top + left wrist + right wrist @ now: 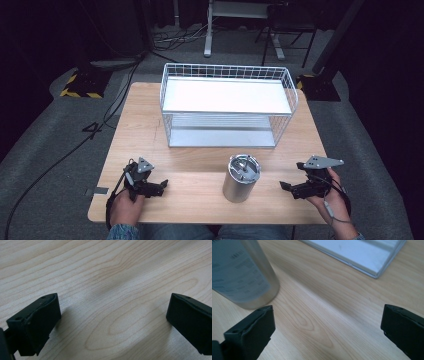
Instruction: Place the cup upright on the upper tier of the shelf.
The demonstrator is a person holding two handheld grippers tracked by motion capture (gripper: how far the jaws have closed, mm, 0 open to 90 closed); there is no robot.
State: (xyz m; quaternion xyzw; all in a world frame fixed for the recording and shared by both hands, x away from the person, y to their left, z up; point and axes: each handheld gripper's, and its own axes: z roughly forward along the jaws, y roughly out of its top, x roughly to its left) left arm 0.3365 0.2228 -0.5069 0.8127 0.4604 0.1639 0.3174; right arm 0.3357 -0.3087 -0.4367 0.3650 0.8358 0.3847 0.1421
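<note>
Steel canister (241, 178) upright on worktop (195, 165) between both claws, left claw (161, 186) gaping empty, right claw (285, 187) likewise, canister's printed text too blurred to read, wire rack (227, 105) beyond.

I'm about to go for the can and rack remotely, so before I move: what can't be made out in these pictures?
- Metal can: printed text blurred in the right gripper view; top cut off by the edge.
- Can's lid: too small in the high view to tell how it opens.
- Wire rack: lower shelf partly hidden by the white upper shelf.
- Left gripper view: bare table, no can.
</note>
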